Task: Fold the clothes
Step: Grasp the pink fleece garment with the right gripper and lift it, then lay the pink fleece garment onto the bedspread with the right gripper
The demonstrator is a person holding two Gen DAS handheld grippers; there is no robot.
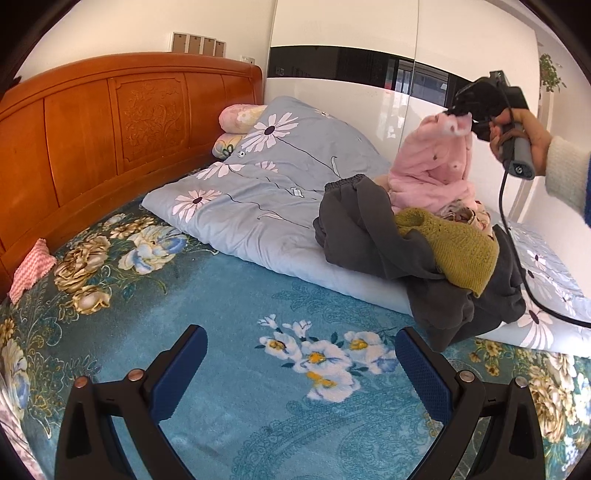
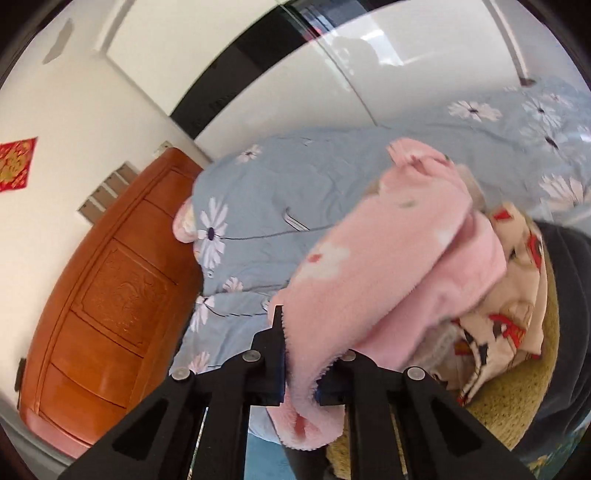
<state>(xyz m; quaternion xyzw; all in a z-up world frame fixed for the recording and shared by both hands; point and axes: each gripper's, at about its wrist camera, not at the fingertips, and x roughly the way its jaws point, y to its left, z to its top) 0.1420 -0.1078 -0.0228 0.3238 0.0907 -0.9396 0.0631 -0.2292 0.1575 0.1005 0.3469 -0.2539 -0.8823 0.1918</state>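
A pile of clothes lies on the blue daisy quilt (image 1: 258, 184): a dark grey garment (image 1: 369, 236), an olive knit (image 1: 454, 251), a cream piece with red print (image 2: 513, 295) and a pink fleece garment (image 1: 432, 162). My right gripper (image 1: 460, 110), held by a hand (image 1: 524, 129), is shut on the pink fleece garment (image 2: 369, 266) and holds its top edge above the pile. In the right wrist view the fleece is pinched between the pads and drapes forward. My left gripper (image 1: 301, 365) stands open over the blue floral blanket (image 1: 221, 295), with nothing between its fingers.
A carved wooden headboard (image 1: 110, 122) runs along the left. Pink pillows (image 1: 240, 118) sit by it, and a pink-white cloth (image 1: 31, 269) lies at the bed's left edge. A white glossy wardrobe (image 1: 369, 29) stands behind. A black cable (image 1: 517, 266) hangs from the right gripper.
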